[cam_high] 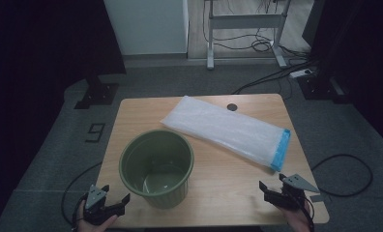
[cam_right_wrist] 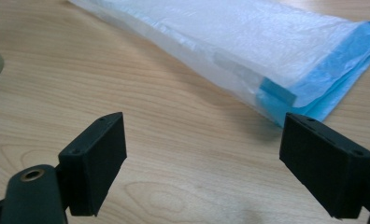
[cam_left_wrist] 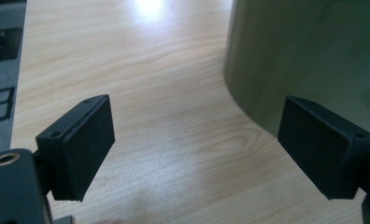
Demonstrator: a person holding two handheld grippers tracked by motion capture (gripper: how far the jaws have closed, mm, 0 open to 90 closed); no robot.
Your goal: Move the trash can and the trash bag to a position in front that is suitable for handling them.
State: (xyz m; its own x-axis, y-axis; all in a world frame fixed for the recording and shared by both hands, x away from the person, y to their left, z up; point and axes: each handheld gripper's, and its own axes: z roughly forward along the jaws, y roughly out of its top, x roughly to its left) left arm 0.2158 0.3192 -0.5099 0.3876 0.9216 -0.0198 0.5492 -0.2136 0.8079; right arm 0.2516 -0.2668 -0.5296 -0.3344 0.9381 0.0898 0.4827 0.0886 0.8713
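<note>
An empty green bin (cam_high: 156, 167) stands upright on the front left of the wooden table (cam_high: 213, 193). A folded white plastic bag with a blue end (cam_high: 228, 130) lies flat behind it, running to the right. My left gripper (cam_high: 113, 200) is open at the front left corner, just left of the bin's base. Its own view shows the bin's wall (cam_left_wrist: 314, 60) beyond the right jaw, with bare wood between the jaws. My right gripper (cam_high: 272, 186) is open at the front right, a short way in front of the bag's blue end (cam_right_wrist: 314, 88).
A dark round hole (cam_high: 232, 107) sits near the table's far edge. Grey carpet surrounds the table, with cables (cam_high: 344, 169) on the right and a desk frame (cam_high: 245, 29) and black stand feet (cam_high: 96, 94) behind.
</note>
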